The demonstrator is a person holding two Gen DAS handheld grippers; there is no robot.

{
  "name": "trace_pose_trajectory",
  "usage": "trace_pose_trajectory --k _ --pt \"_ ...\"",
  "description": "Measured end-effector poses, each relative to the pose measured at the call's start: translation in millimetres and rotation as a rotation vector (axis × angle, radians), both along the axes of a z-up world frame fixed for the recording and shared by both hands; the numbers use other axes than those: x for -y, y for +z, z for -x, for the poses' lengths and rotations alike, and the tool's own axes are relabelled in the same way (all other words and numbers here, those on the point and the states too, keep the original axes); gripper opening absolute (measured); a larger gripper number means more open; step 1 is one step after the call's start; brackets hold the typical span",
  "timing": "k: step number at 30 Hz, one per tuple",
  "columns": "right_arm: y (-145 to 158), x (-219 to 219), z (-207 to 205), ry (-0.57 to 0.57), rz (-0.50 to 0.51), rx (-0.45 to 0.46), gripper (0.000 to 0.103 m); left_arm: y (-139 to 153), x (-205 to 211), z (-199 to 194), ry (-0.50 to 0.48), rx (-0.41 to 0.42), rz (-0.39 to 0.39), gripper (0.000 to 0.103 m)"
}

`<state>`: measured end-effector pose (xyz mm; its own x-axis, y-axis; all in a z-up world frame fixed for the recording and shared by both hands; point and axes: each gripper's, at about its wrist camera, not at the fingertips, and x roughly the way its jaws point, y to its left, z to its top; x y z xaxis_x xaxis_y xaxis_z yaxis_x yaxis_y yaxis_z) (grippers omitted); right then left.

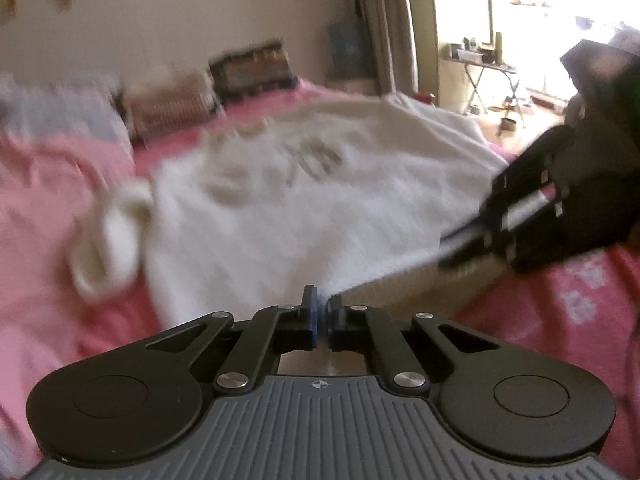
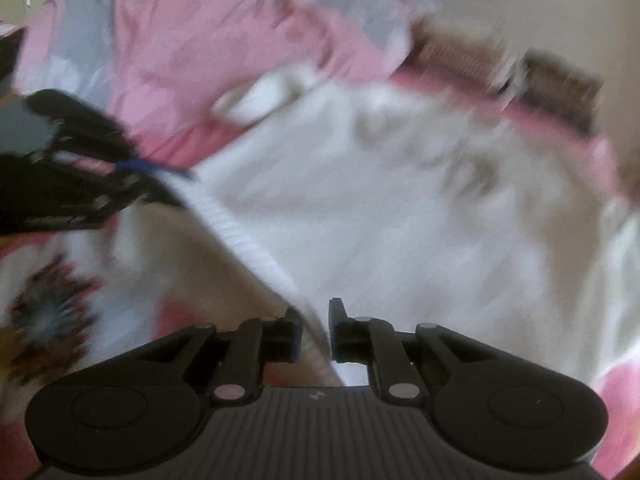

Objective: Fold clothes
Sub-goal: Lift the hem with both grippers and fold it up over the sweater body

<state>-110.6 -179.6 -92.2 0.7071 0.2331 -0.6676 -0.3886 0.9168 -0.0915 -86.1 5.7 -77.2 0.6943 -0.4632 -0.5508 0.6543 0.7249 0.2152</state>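
sweater (image 1: 280, 200) on bed (image 1: 60, 184): we pinch its hem with both tools, left (image 1: 320, 320) and right (image 2: 316, 332), clamped; next, carry hem toward collar.

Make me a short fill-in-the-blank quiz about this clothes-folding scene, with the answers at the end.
1. The white sweatshirt lies on a bed whose sheet is ____ in colour.
2. The left tongs are ____ on the sweatshirt's hem.
3. The right tongs hold the sweatshirt's ribbed ____.
4. The print on the sweatshirt's chest is too ____ to read.

Missing words: pink; shut; hem; blurred
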Motion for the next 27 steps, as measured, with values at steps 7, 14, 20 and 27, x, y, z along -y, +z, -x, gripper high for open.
trace_pose_trajectory --k 7,14,20,27 --pt "7 -12 9 0.017 0.129 0.273 0.011 -22 10 10 -0.078 0.124 -0.15 0.004" --pt "-28 -12 11 0.207 0.146 0.019 0.014 -40 1 -1 -0.07 -0.043 -0.138 0.008" --pt "-38 -24 3 0.277 0.297 0.078 0.012 -43 13 -8 -0.081 0.058 -0.207 0.008" --pt "-49 -28 -22 0.098 0.508 0.395 0.012 -35 16 -26 -0.005 0.218 -0.202 0.006"
